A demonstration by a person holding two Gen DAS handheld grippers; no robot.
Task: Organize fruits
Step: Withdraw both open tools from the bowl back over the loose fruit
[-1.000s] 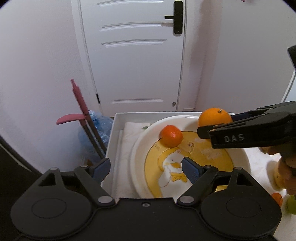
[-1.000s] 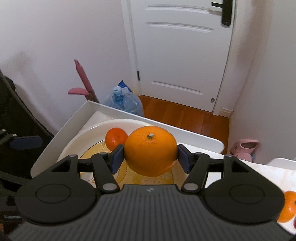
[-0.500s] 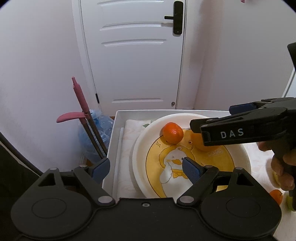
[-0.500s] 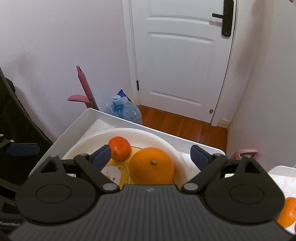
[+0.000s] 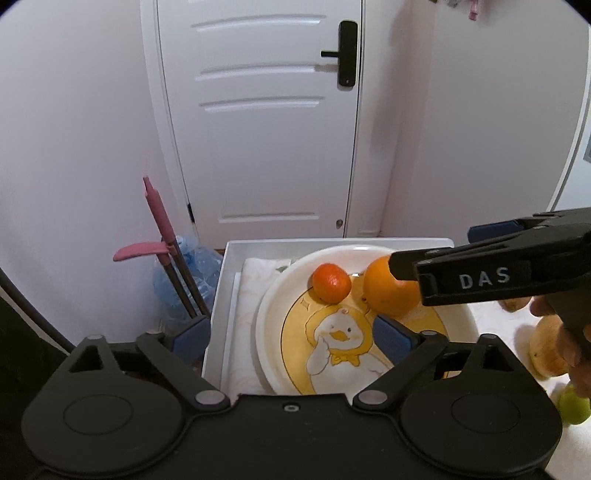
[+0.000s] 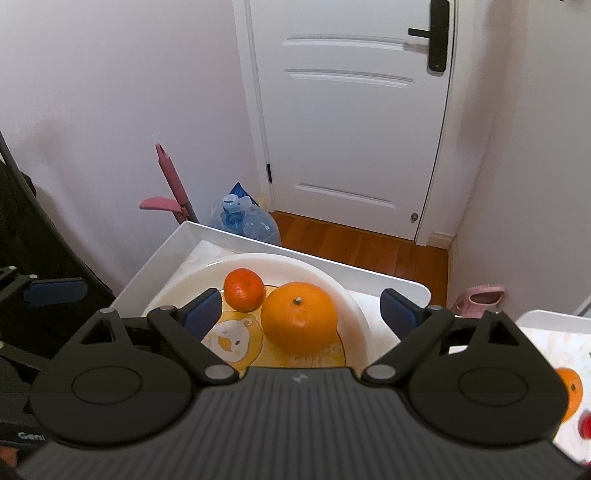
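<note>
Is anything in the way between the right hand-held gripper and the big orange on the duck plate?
No. The right hand-held gripper is open, and the large round orange sits directly ahead of it with nothing between them.

Large orange (image 6: 299, 316), stem up, beside small tangerine (image 6: 243, 289) on duck-print plate (image 6: 354, 306).

— What fills the upper middle of the frame?
— A white panelled door (image 6: 354, 122) with a black handle (image 6: 436, 35), pale walls (image 6: 110, 92) either side.
— And below it?
— Wooden floor (image 6: 354, 247).
</note>
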